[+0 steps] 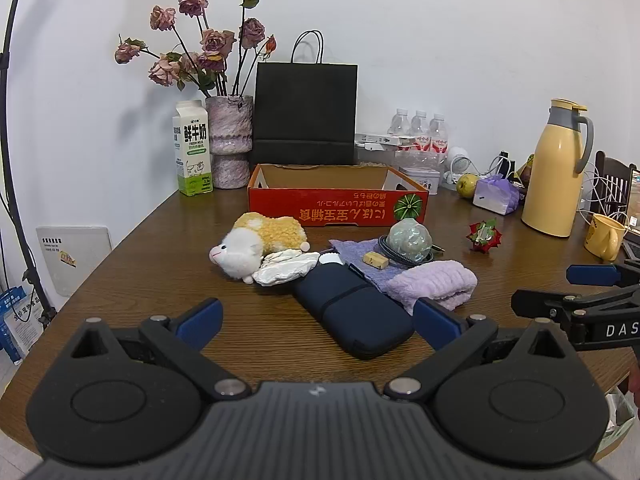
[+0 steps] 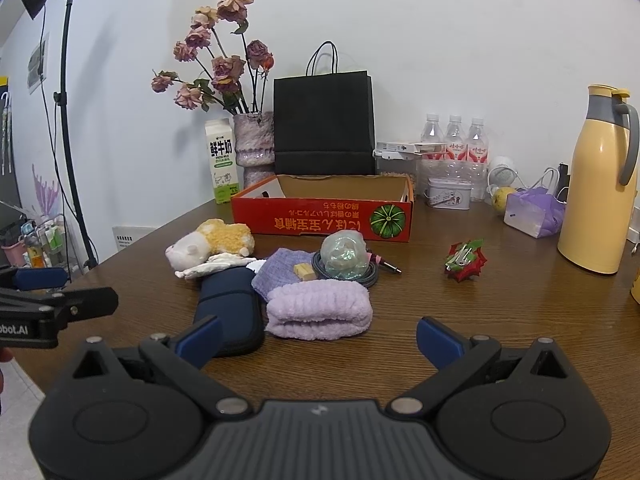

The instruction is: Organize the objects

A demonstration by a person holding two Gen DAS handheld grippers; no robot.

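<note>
Fingers of our left gripper (image 1: pixel 318 322) stand wide apart, holding nothing, above the navy pouch (image 1: pixel 352 312); our right gripper (image 2: pixel 318 336) is spread too, empty, just short of the folded lilac towel (image 2: pixel 318 312). Both lie on the wooden table (image 1: pixel 160 280) near the plush toy (image 1: pixel 256 246), before the red cardboard box (image 1: pixel 336 204) printed with upside-down Japanese lettering. We read "鲜牛奶" on the milk carton (image 1: pixel 192 152)

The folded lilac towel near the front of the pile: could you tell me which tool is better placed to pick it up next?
Probably the right tool. The lilac towel lies straight ahead between its open fingers, nothing in between. The left tool, also open, faces the navy pouch instead, with the towel off to its right.
</note>
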